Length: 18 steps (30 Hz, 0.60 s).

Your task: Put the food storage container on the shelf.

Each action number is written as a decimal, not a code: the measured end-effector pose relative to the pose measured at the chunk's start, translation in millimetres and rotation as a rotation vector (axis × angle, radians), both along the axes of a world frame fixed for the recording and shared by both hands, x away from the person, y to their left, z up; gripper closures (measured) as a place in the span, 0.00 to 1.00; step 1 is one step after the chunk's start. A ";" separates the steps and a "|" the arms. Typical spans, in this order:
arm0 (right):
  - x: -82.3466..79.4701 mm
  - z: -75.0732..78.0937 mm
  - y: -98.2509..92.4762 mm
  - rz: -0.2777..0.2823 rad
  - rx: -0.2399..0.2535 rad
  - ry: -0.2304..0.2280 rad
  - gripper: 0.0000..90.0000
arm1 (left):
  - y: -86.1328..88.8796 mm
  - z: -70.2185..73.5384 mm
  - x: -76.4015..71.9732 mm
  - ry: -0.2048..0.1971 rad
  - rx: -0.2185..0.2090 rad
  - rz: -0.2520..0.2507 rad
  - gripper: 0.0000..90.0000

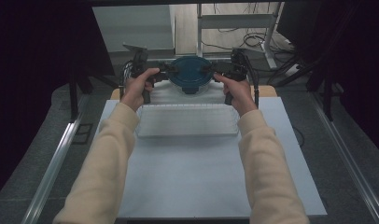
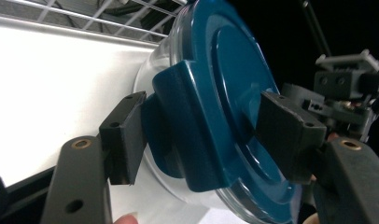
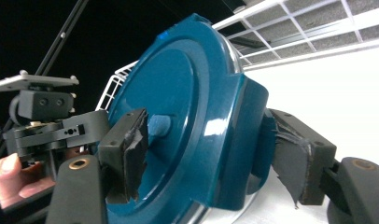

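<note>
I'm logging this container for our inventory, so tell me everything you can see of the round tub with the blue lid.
The container is a round clear plastic tub with a glossy dark blue lid that has raised rings and latch flaps at its rim. The lid is on. It sits at the table's far edge, beyond a white wire rack. The left gripper and right gripper each straddle a latch flap on opposite sides.

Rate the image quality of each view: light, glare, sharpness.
High view: dim and soft, dark surroundings, the table pale. Left gripper view: the white surface blown out, the blue lid sharp. Right gripper view: glare streaks on the lid, the white surface overexposed, black background.
</note>
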State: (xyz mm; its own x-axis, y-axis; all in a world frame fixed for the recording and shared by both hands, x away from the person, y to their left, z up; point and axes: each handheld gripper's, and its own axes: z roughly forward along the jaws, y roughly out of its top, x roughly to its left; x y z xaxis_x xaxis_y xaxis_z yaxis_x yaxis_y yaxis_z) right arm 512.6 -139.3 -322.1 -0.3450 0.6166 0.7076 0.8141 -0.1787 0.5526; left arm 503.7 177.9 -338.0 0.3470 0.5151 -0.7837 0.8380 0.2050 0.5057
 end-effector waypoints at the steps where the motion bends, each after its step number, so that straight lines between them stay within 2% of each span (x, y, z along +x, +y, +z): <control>1: -0.1 -1.4 -1.0 -0.006 0.008 -0.003 0.35 | -0.1 -0.5 0.4 -0.005 -0.001 -0.002 0.40; 5: -1.2 -1.4 -0.9 -0.008 0.005 -0.008 0.34 | -1.2 -1.3 -0.8 -0.017 -0.001 0.005 0.39; 6: -2.1 -1.2 0.0 -0.010 -0.004 -0.017 0.32 | -1.9 -0.7 -2.1 -0.028 0.012 0.015 0.38; 7: -5.8 1.0 3.4 -0.016 -0.030 -0.032 0.22 | -2.2 0.8 -3.9 -0.040 0.044 0.032 0.30; 8: -5.8 1.0 3.4 -0.016 -0.030 -0.032 0.22 | -1.8 1.9 -5.5 -0.049 0.063 0.046 0.30; 9: -7.9 2.4 4.4 -0.014 -0.042 -0.042 0.18 | -0.4 4.1 -9.5 -0.065 0.090 0.068 0.27; 11: -16.5 8.5 4.4 -0.017 -0.103 -0.081 0.12 | 2.0 7.9 -18.9 -0.102 0.123 0.078 0.23; 13: -25.9 13.7 0.5 -0.014 -0.148 -0.131 0.11 | 6.5 10.9 -32.9 -0.144 0.161 0.066 0.22; 14: -30.8 15.8 -2.0 -0.001 -0.164 -0.154 0.11 | 8.1 11.7 -39.9 -0.161 0.184 0.066 0.22; 15: -42.9 19.4 -7.2 0.045 -0.181 -0.202 0.10 | 11.0 12.2 -52.3 -0.188 0.231 0.045 0.22; 16: -42.9 19.4 -7.2 0.045 -0.181 -0.202 0.10 | 11.0 12.2 -52.3 -0.188 0.231 0.045 0.22; 17: -56.9 22.0 -11.3 0.077 -0.189 -0.234 0.11 | 12.4 12.6 -62.1 -0.206 0.269 0.035 0.22; 18: -64.7 22.7 -12.6 0.088 -0.186 -0.253 0.11 | 14.7 11.2 -75.4 -0.229 0.288 0.007 0.23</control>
